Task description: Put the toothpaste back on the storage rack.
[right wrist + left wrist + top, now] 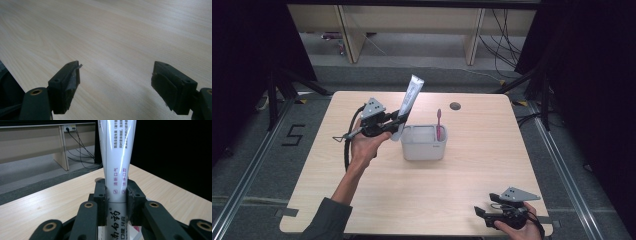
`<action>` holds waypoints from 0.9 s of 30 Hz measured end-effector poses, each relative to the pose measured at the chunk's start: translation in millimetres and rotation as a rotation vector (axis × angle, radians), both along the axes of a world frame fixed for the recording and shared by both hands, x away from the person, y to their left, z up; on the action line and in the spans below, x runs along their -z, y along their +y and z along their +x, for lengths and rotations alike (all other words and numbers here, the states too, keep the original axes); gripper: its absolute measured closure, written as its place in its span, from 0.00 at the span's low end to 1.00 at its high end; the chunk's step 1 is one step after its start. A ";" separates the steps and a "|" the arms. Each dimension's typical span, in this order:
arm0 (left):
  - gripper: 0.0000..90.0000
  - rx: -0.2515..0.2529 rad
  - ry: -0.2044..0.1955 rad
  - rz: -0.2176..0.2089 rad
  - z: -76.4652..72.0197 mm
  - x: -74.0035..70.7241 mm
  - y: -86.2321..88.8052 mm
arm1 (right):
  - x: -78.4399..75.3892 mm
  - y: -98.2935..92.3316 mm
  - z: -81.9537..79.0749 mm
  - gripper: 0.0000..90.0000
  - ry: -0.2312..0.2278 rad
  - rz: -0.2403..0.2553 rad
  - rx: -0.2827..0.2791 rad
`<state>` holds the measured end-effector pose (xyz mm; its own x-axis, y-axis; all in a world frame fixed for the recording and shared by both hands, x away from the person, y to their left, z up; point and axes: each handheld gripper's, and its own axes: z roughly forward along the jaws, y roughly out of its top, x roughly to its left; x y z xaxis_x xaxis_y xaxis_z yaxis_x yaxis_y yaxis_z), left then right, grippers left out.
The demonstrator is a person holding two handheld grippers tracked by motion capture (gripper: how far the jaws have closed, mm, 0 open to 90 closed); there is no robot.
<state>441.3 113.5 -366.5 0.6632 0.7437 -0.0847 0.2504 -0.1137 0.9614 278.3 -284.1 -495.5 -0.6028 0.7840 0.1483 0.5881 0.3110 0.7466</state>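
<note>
My left gripper point(398, 121) is shut on a white toothpaste tube point(410, 97), which stands nearly upright and leans right, its lower end just left of a grey rectangular holder point(424, 148). In the left gripper view the tube point(116, 157) with printed lettering rises between the pads point(100, 195), which press on both its sides. A pink toothbrush point(438, 124) stands upright in the holder's right part. My right gripper point(482, 216) lies low at the table's front right corner. In the right gripper view its jaws stand wide apart, open point(115, 82), over bare wood.
The light wooden table point(472, 175) has a round cable hole point(455, 106) at the back. Beyond it are floor, wooden furniture legs and cables point(502, 40). Black stands flank the table on both sides.
</note>
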 end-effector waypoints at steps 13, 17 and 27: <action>0.81 0.015 0.007 -0.016 18.5 10.8 -29.0 | -0.3 -0.6 -0.1 0.26 0.005 -0.003 -0.004; 0.81 0.019 0.002 -0.022 21.1 14.7 -34.8 | -0.3 -0.5 0.0 0.26 0.004 -0.001 -0.006; 0.81 0.025 0.007 -0.041 26.8 24.5 -50.8 | -0.1 -0.1 0.0 0.26 0.003 0.002 -0.010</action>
